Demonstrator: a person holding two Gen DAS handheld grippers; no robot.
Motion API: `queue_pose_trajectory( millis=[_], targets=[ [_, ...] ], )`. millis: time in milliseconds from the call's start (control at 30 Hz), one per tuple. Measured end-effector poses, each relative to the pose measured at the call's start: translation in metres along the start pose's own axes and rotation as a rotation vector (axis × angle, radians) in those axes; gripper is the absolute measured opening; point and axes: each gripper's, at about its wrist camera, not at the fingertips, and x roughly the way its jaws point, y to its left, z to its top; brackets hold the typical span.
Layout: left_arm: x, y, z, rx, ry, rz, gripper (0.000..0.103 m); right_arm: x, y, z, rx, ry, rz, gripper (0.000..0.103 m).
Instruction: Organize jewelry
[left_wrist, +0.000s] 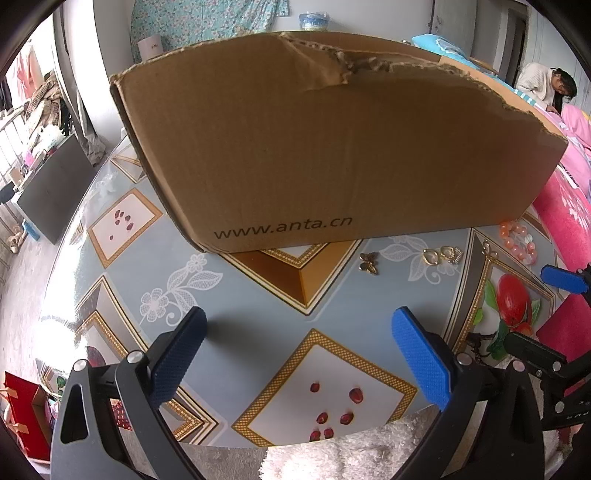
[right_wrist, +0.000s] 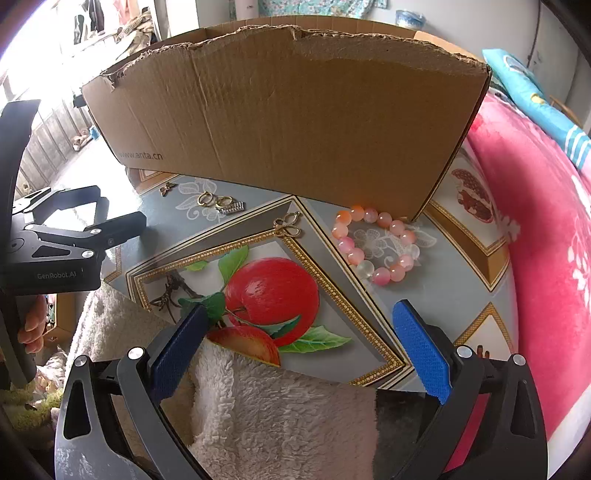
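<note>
Both the left gripper (left_wrist: 299, 354) and right gripper (right_wrist: 301, 349) hung spread and empty above the patterned tablecloth (left_wrist: 258, 306). The pink beaded bracelet (right_wrist: 376, 245), gold earrings (right_wrist: 214, 200) and small gold butterfly charm (left_wrist: 369, 262) lay beside the torn brown cardboard box (left_wrist: 332, 147).

Daylight floods in from the left of both views, blowing the left edges out to white. The glossy table (left_wrist: 258, 295) carries pale glare along its left rim, and the cardboard box (left_wrist: 332, 147) casts a soft shadow at its base. Fisheye bending curves straight edges; dark vignette fills the corners. Focus is fairly sharp centrally.
</note>
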Motion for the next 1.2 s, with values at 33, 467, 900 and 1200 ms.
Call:
queue_pose_trajectory(
  millis=[33, 467, 900, 1200],
  targets=[
    [0.0, 0.0, -0.001, 0.005, -0.007, -0.003, 0.099, 0.002, -0.001, 0.0, -0.001, 0.001, 0.003, 0.096],
    [-0.022, -0.006, 0.003, 0.08, -0.128, -0.074, 0.082, -0.026, -0.003, 0.013, 0.012, -0.134, 0.16, 0.078],
    [-0.009, -0.029, 0.012, 0.187, -0.105, -0.127, 0.019, -0.019, -0.004, 0.024, 0.015, -0.161, 0.231, 0.061],
    [0.002, -0.036, 0.017, 0.206, -0.102, -0.116, 0.007, -0.015, -0.005, 0.019, 0.027, -0.153, 0.248, 0.05]
  ],
)
